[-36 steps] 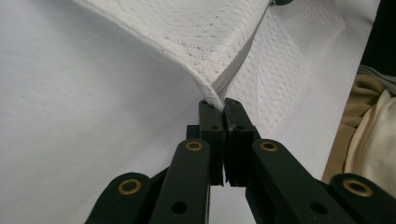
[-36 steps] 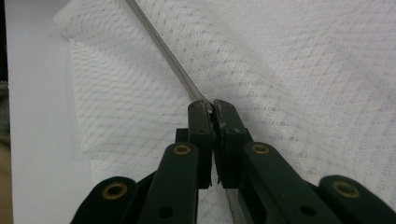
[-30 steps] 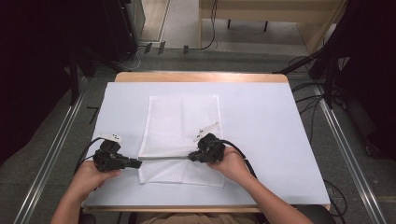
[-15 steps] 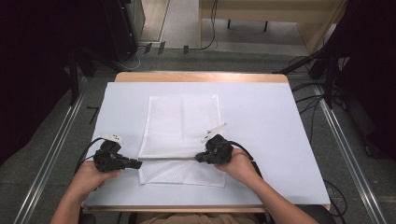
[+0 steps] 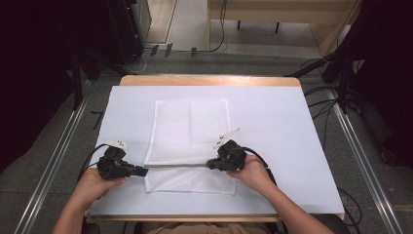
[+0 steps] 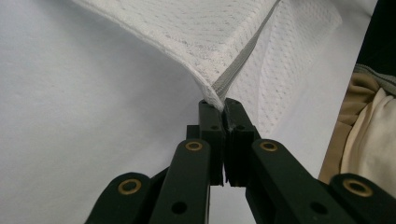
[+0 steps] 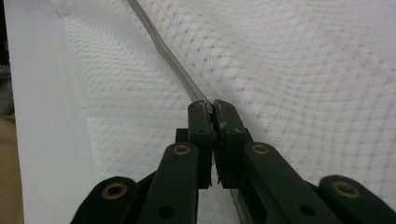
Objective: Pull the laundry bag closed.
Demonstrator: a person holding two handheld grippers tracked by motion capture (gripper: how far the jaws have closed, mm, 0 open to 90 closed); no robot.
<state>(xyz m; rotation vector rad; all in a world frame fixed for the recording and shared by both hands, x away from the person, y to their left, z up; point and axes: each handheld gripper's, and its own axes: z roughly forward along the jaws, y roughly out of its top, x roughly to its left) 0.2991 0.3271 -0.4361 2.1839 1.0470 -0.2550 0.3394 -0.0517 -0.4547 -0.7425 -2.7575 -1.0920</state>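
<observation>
Folding step underway: you hold white mesh cloth (image 5: 190, 136) on desk (image 5: 272, 126). Left tongs (image 5: 144, 171) clamped on left end of fold edge, right tongs (image 5: 210, 165) clamped on right end. Next, likely: carry edge forward evenly, keep it taut, lay it flat.

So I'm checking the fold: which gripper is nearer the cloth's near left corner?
Left. The left gripper pinches the cloth edge just above that corner; the right gripper grips the same edge farther right.
</observation>
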